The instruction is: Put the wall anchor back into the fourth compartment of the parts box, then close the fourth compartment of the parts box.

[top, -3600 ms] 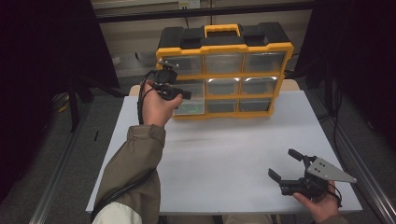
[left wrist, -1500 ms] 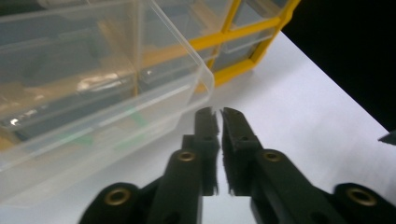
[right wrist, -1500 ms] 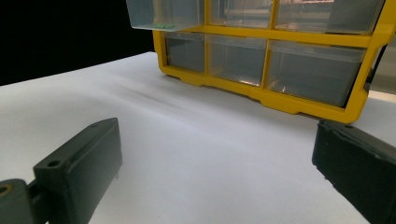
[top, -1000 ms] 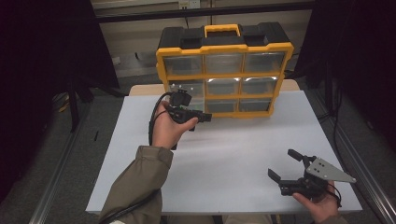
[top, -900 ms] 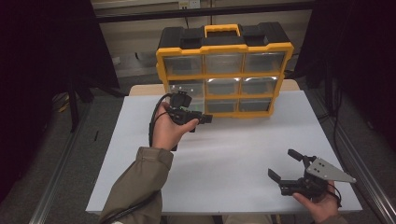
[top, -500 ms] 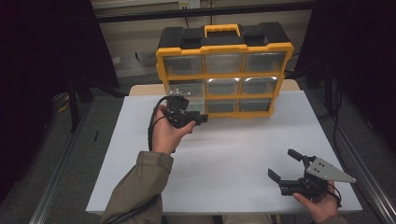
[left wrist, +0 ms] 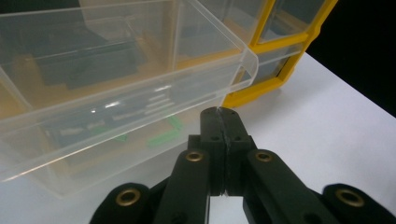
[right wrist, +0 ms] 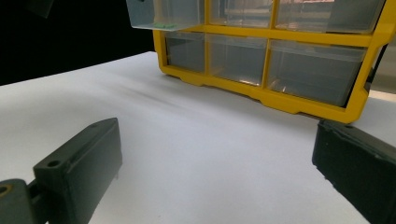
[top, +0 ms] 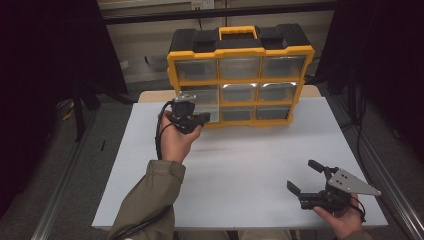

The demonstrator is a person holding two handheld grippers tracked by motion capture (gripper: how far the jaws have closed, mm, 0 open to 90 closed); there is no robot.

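Drawer (left wrist: 116,88) pulled partway from organiser (top: 240,75) middle-left slot, just above and ahead of left gripper (left wrist: 219,114), jaws just closed together, empty. Right gripper (top: 306,176) jaws apart, well away on worktop (top: 240,165).

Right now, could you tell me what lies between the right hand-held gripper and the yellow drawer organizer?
Nothing: in the high view, only bare white table separates the right hand-held gripper from the yellow drawer organizer; the right gripper view shows the same bare stretch.
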